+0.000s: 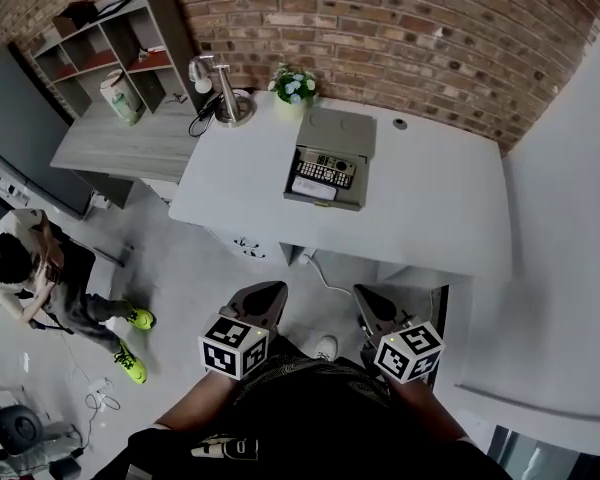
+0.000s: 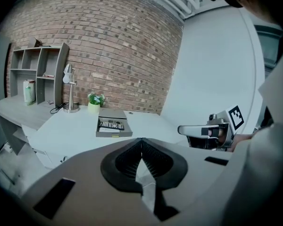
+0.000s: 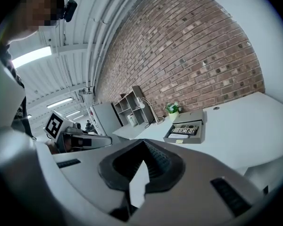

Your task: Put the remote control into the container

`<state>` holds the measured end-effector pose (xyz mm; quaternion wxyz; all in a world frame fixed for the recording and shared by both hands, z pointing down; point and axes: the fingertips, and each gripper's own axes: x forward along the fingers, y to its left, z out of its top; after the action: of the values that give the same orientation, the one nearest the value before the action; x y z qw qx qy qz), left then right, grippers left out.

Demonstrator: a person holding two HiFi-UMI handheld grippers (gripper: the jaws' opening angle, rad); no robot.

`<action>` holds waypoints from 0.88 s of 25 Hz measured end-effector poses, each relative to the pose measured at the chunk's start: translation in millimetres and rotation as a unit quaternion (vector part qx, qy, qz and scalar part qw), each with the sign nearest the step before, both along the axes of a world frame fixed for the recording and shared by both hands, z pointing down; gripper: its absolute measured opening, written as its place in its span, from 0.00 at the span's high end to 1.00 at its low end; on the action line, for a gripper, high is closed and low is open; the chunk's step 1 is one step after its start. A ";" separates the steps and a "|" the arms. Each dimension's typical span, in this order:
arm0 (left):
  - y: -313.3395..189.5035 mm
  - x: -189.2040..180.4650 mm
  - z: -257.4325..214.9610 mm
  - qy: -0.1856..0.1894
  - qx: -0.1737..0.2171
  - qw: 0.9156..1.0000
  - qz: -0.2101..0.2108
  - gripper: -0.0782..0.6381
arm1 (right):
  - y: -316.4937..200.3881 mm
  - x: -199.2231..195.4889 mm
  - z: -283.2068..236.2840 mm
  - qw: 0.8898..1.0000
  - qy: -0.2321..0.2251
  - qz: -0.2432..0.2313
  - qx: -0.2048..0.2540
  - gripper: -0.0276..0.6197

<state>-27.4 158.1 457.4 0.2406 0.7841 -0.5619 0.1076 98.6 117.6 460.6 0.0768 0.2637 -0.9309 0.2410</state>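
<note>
Looking small and blurry, the remote lies in the box, far from the left tool and right tool, both shut.

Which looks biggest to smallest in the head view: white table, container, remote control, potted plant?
1. white table
2. container
3. remote control and potted plant: these look about alike, so they are unranked.
</note>
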 end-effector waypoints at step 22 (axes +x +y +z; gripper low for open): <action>-20.4 -57.1 -18.6 -0.013 0.022 0.999 0.038 0.88 | -6.8 -55.8 -5.1 0.998 0.041 0.032 0.028 0.95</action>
<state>-84.5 137.7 438.7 0.2113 0.8087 -0.5369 0.1146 42.8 110.9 455.4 0.0995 0.3045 -0.9245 0.2066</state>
